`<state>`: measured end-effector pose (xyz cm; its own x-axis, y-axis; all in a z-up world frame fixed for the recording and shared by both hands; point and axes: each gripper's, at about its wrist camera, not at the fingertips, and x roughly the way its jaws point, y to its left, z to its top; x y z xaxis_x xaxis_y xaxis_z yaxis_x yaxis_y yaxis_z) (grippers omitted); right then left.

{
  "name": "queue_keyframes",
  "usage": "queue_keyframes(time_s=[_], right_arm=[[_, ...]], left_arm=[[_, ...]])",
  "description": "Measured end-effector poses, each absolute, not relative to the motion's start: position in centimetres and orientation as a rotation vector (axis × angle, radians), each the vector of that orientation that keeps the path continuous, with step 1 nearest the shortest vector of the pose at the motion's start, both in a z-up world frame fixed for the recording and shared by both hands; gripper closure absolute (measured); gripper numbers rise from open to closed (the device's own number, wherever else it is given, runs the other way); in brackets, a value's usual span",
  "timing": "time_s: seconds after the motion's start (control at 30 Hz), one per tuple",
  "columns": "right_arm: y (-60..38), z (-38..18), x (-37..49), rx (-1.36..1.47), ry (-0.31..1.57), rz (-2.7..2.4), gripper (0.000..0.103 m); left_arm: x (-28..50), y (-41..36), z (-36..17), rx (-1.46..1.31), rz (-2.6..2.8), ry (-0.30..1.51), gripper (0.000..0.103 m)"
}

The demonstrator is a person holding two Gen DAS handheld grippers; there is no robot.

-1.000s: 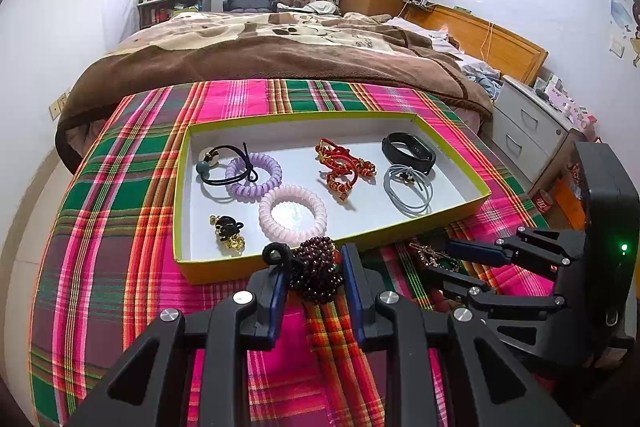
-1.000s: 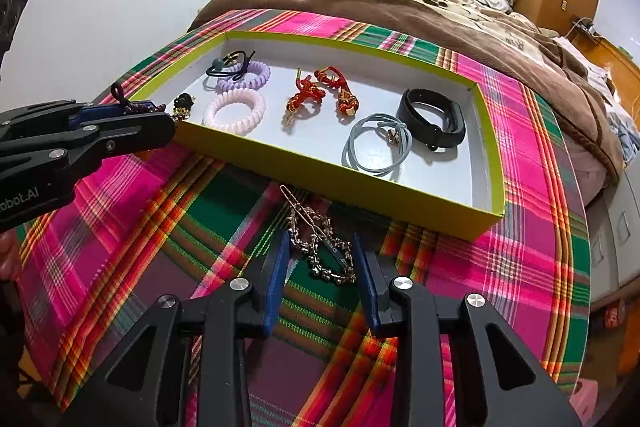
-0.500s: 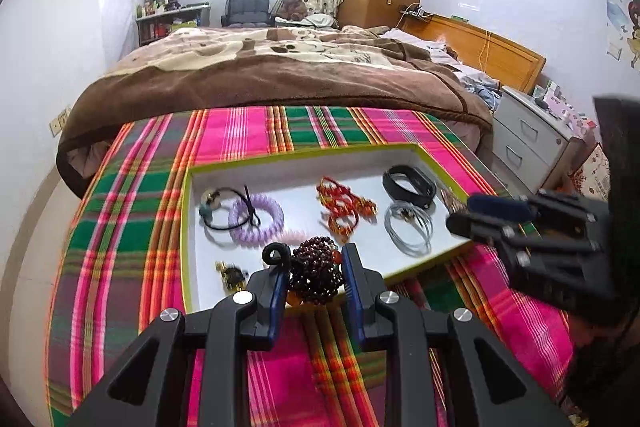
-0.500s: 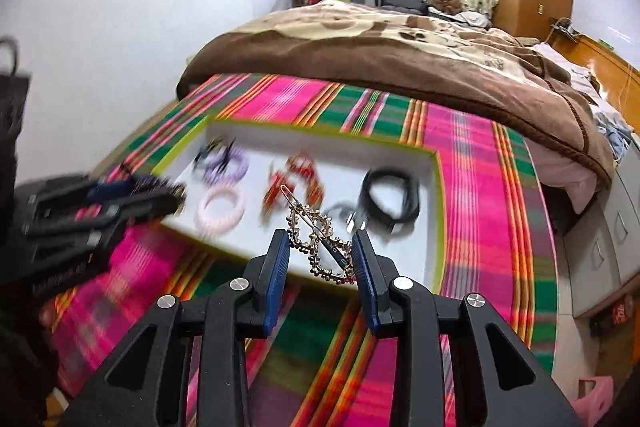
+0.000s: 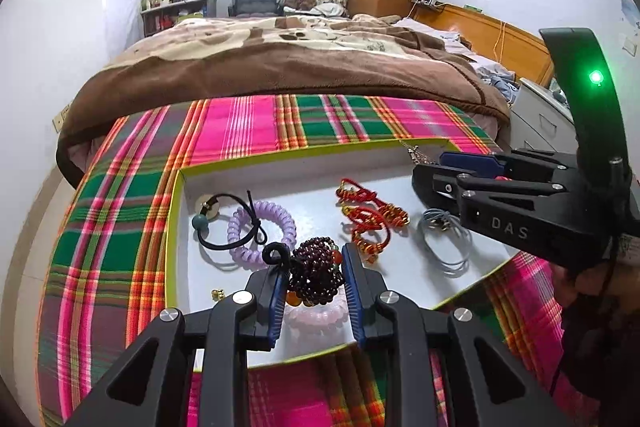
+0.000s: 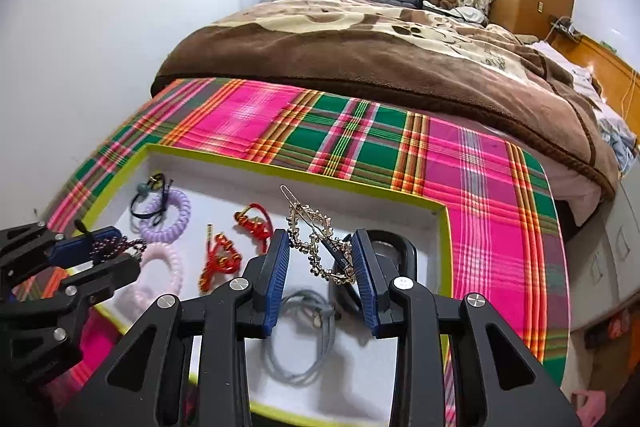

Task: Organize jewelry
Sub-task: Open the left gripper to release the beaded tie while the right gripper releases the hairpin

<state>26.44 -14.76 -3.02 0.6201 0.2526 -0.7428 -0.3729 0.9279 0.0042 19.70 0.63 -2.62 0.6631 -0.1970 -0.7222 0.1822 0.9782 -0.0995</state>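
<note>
Covering the near end of the bed, bright pink, green and orange plaid cloth (image 5: 244, 123), carrying a shallow white cardboard tray with a lime-green rim (image 5: 173, 227).

Hanging over the tray's near edge, left gripper (image 5: 314, 281), clamping a bunched dark garnet bead bracelet (image 5: 316, 269) between blue pads. Lying on the tray floor right under those jaws, pale pink coiled hair tie (image 5: 316, 317). Sitting further in toward the tray's left wall, lilac coiled hair tie (image 5: 262, 227) crossed by a black elastic cord with a teal bead (image 5: 224, 223).

Hovering over the tray's right half, right gripper (image 6: 322, 267), pinching a gold, stone-studded hair clip (image 6: 316, 247), lifted clear of the tray floor. Resting below it, grey looped cord bracelet (image 6: 300, 343), and partly hidden behind the right finger, black band (image 6: 396, 247). Lying mid-tray, red and gold knotted cord bracelets (image 5: 372, 219).

Spreading beyond the tray's far rim, brown fleece blanket (image 6: 380, 63) on the bed.
</note>
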Motion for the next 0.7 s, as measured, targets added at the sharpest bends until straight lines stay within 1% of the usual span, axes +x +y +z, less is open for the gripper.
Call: queue_keyframes(time_s=[0.37, 0.57, 0.63, 0.67, 0.7], right_arm=[[-13.8, -4.7, 27.4, -0.211, 0.858, 0.34, 0.069], [-13.7, -4.7, 27.4, -0.198, 0.86, 0.335, 0.069], [-13.7, -4.7, 27.4, -0.186, 0.858, 0.34, 0.063], [-13.8, -4.6, 27.3, -0.174, 0.859, 0.345, 0.057], [-13.9, -4.6, 27.3, -0.166, 0.859, 0.348, 0.055]], left_arm=[[20.2, 0.7, -3.5, -0.027, -0.204, 0.838, 0.076], [20.0, 0.7, -3.3, -0.03, -0.201, 0.829, 0.073], [19.8, 0.8, -3.1, -0.027, -0.197, 0.819, 0.073], [19.8, 0.9, -3.0, -0.033, -0.201, 0.819, 0.073], [19.6, 0.9, -2.9, -0.037, -0.202, 0.819, 0.073]])
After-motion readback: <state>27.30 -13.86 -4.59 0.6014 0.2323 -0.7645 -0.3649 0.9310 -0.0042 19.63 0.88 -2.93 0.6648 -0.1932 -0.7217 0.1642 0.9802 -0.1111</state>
